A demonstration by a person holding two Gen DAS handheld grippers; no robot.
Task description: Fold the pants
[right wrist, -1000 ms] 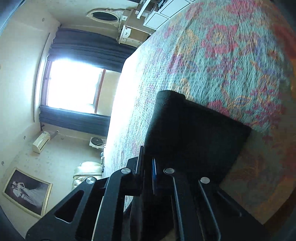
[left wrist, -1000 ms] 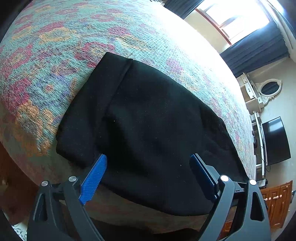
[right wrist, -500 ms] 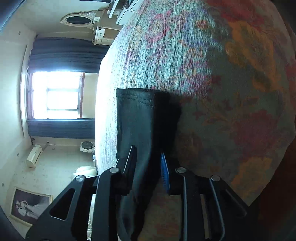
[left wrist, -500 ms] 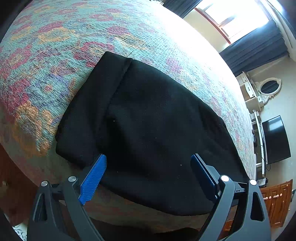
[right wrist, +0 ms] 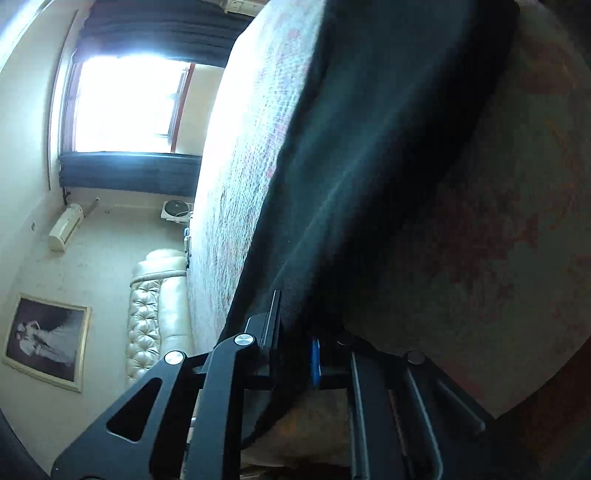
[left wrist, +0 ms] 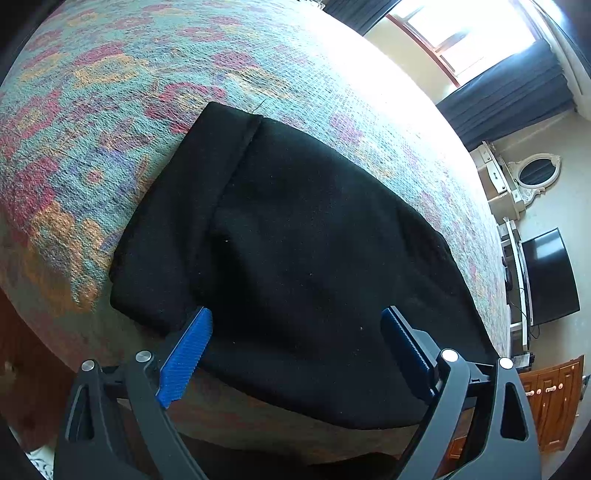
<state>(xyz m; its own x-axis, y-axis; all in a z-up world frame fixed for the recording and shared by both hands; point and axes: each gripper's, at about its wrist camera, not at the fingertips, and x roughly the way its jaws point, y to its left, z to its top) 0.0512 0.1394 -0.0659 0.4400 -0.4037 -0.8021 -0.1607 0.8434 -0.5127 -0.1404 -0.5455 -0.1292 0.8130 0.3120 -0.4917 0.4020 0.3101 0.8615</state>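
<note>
Pants (left wrist: 314,240): black matt cloth, fine lint specks showing. Bedspread (left wrist: 110,110): coarse woven fabric, rough texture showing. Left gripper (left wrist: 295,328): matt black plastic arms, ribbed blue pads, shiny metal pins. Headboard (right wrist: 147,314): glossy tufted upholstery, catching window light. Cabinet (left wrist: 550,398): glossy wood.

The folded black fabric pants (left wrist: 314,258) lie on my bed's flower-patterned woven bedspread (left wrist: 110,110), close to the near edge, with bare spread to their left and beyond them. My left tool (left wrist: 295,343) hangs over their near edge, one finger at each side, clear of the cloth. My right tool (right wrist: 295,347) is at the bed's edge with a fold of the pants (right wrist: 369,147) between its fingers; the rest of them stretches away ahead. Past the bed's far side is the bright curtained window (left wrist: 472,33). The flat dark television (left wrist: 550,277) stands right of the bed, the padded headboard (right wrist: 155,295) at one end.
</note>
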